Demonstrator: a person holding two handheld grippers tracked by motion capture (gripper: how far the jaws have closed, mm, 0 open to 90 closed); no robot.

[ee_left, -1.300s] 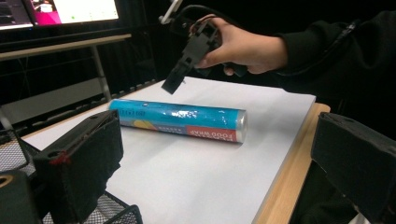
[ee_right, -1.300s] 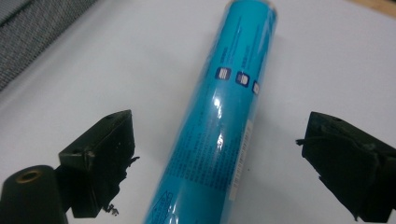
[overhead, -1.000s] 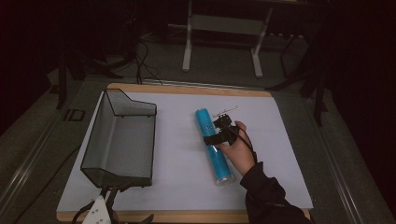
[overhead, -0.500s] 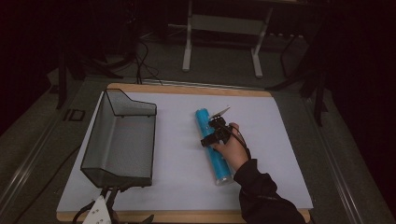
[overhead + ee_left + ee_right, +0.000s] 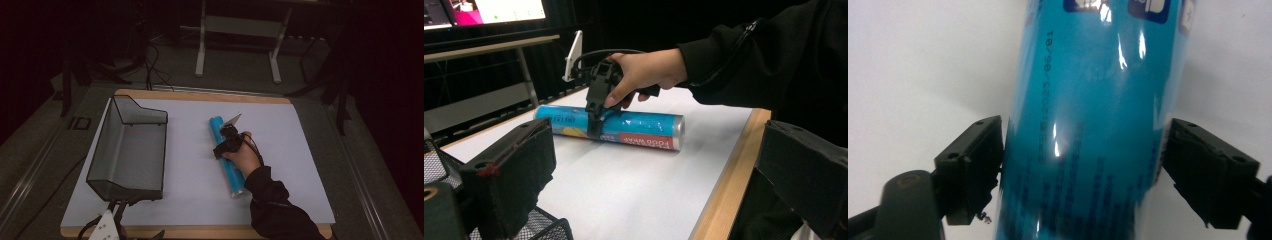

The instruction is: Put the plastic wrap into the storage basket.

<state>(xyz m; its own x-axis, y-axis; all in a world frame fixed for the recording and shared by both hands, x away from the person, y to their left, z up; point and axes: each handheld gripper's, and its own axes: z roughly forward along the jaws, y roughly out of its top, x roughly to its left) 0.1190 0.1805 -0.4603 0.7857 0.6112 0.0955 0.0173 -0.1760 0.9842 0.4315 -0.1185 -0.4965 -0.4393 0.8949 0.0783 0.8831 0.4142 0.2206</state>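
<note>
A glossy blue roll (image 5: 228, 155), printed with labels and capped in silver at its near end, is clasped crosswise by the right gripper (image 5: 226, 141), whose jaws have just been closing onto it. It lies flat on the white table (image 5: 300, 165), right of the mesh bin (image 5: 127, 150), its long axis running away and slightly left. The left gripper (image 5: 649, 180) is seen with jaws apart, holding nothing.

We see a glossy blue food-wrap roll (image 5: 229, 155) with a red label band and silver end, a black mesh basket (image 5: 127, 150), a white-topped table (image 5: 300, 165) edged in light wood.
</note>
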